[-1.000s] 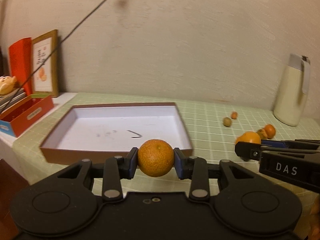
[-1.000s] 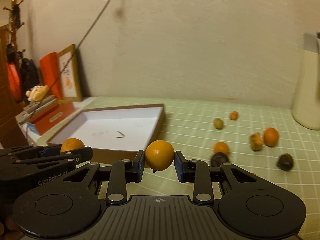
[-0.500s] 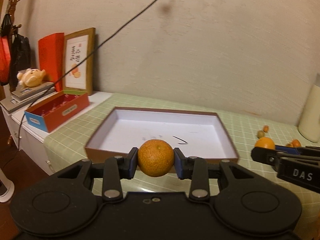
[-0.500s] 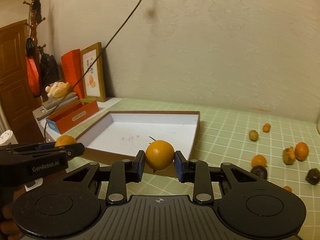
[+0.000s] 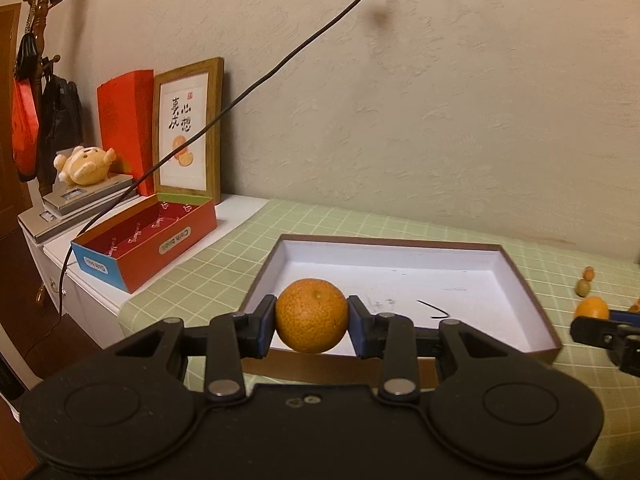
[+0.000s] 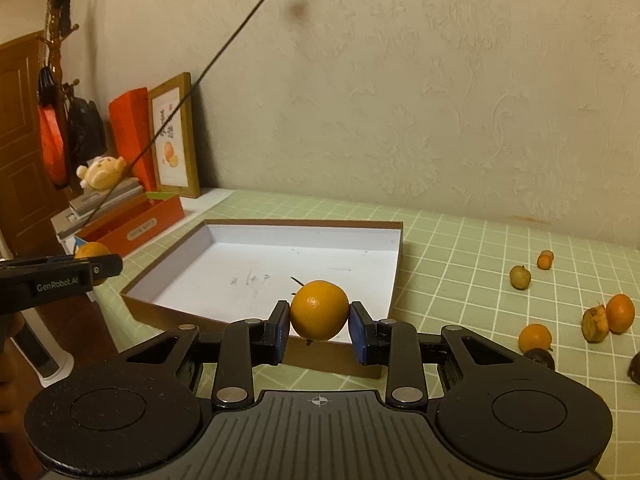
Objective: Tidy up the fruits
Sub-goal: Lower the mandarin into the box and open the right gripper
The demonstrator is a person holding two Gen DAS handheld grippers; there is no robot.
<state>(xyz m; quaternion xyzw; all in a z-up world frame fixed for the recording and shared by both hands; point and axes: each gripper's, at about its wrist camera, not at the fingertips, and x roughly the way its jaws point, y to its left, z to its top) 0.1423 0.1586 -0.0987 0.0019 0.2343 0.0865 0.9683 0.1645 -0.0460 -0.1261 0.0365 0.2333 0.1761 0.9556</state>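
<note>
My left gripper (image 5: pixel 312 320) is shut on a rough-skinned orange (image 5: pixel 312 322), held above the near left edge of a shallow brown box with a white inside (image 5: pixel 400 280). In the right wrist view my right gripper (image 6: pixel 319 314) is shut on a smoother orange (image 6: pixel 319 310) over the box's near rim (image 6: pixel 256 328). Each gripper shows at the edge of the other's view, with its orange (image 5: pixel 592 308) (image 6: pixel 91 250). Loose fruits lie on the green checked cloth at the right: oranges (image 6: pixel 620 313) (image 6: pixel 535 337), a small green fruit (image 6: pixel 520 277) and dark ones (image 6: pixel 540 358).
To the left of the box stand an open red carton (image 5: pixel 152 240), a framed picture (image 5: pixel 188 132), a red card, stacked books and a plush toy (image 5: pixel 84 164). A black cable (image 5: pixel 248 96) hangs from the wall socket across that side. A coat rack stands at the far left.
Both grippers have swung left with their oranges; the box has slid rightward in both views and the loose fruits have drifted toward the right edge. Grips are unchanged.
</note>
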